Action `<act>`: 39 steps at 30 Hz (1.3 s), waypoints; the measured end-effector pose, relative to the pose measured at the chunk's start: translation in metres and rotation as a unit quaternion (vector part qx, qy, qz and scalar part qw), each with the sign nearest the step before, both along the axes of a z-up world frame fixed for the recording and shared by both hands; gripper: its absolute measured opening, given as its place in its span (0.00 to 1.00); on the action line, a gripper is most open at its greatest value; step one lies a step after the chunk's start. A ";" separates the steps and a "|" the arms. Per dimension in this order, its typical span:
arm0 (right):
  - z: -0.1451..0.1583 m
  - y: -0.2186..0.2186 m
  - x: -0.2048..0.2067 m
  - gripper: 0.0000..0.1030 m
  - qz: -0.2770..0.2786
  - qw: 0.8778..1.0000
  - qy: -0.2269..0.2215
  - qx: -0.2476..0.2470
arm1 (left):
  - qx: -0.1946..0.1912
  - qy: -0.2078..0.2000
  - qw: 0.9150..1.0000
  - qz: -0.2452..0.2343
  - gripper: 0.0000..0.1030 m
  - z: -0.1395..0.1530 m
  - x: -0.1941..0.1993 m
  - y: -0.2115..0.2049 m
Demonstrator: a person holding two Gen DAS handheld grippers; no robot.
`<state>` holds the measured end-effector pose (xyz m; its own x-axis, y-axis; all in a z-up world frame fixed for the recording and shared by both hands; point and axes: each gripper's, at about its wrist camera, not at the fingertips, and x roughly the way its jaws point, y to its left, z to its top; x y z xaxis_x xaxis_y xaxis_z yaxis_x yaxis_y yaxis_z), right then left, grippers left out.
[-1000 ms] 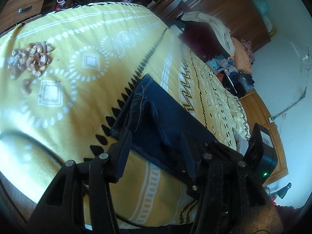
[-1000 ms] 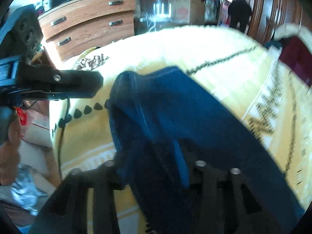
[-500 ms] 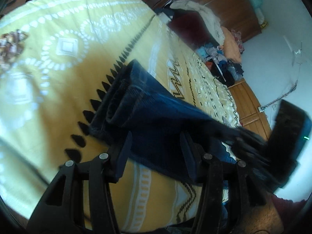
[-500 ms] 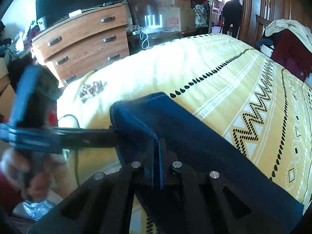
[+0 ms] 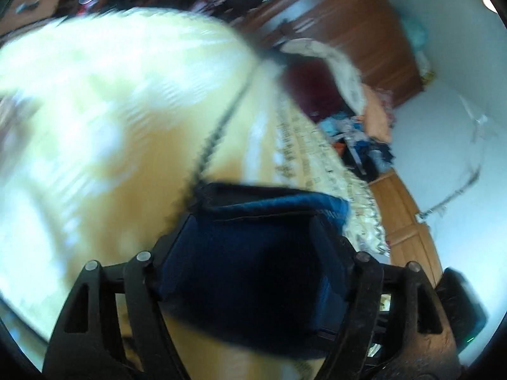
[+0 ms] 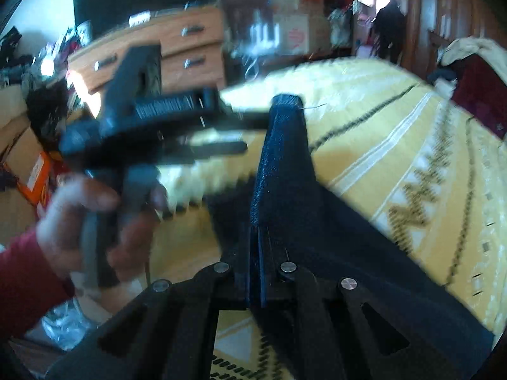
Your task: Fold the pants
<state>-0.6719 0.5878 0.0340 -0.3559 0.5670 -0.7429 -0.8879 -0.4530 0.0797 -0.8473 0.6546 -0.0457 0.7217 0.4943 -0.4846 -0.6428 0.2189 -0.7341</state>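
Two views. Left wrist: left gripper (image 5: 253, 247) wide, pants (image 5: 253, 272) bunched between fingers lower centre, grip unclear; bed (image 5: 95, 126) blurred. Right wrist: right gripper (image 6: 258, 272) narrow, pinching pants (image 6: 282, 164) edge centre frame, lifted off bed (image 6: 396, 145). Fold underway, unfinished.

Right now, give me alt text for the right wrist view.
The right gripper is shut on a pinched edge of dark blue pants, lifting them above a yellow patterned bedspread. At left, blurred, a hand holds the left gripper beside the cloth.
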 end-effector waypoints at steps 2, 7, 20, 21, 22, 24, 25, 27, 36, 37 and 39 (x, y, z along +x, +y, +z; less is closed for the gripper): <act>-0.032 0.005 -0.010 0.10 0.009 1.000 -0.006 -0.028 | -0.025 0.014 0.999 0.022 0.73 -0.013 -0.016 -0.008; -0.037 -0.012 -0.024 0.13 0.063 0.995 0.038 -0.069 | 0.002 0.029 0.999 0.029 0.72 0.000 -0.035 -0.036; -0.027 0.088 0.072 0.35 -0.003 0.998 -0.030 -0.051 | 0.040 0.083 0.995 0.023 0.81 0.027 -0.010 -0.047; -0.033 0.092 0.077 0.35 -0.004 0.998 -0.037 -0.060 | 0.040 0.088 0.995 0.024 0.81 0.024 -0.010 -0.047; -0.041 0.097 0.083 0.35 0.003 0.996 -0.036 -0.076 | 0.033 0.089 0.995 0.023 0.81 0.020 -0.010 -0.045; -0.050 0.096 0.083 0.35 0.015 0.995 -0.043 -0.089 | 0.022 0.086 0.996 0.025 0.81 0.014 -0.011 -0.043; -0.054 0.092 0.082 0.35 0.024 0.994 -0.053 -0.088 | 0.017 0.087 0.996 0.029 0.81 0.011 -0.014 -0.042; -0.060 0.096 0.081 0.35 0.032 0.993 -0.068 -0.088 | 0.012 0.088 0.995 0.035 0.81 0.009 -0.014 -0.042; -0.071 0.099 0.085 0.07 0.013 0.995 -0.071 -0.073 | 0.018 0.086 0.995 0.043 0.81 0.012 -0.018 -0.042; -0.066 0.098 0.082 0.06 0.013 0.995 -0.080 -0.065 | 0.017 0.084 0.995 0.044 0.81 0.011 -0.018 -0.042; -0.056 0.096 0.081 0.05 0.012 0.995 -0.082 -0.048 | 0.019 0.085 0.995 0.044 0.81 0.011 -0.016 -0.042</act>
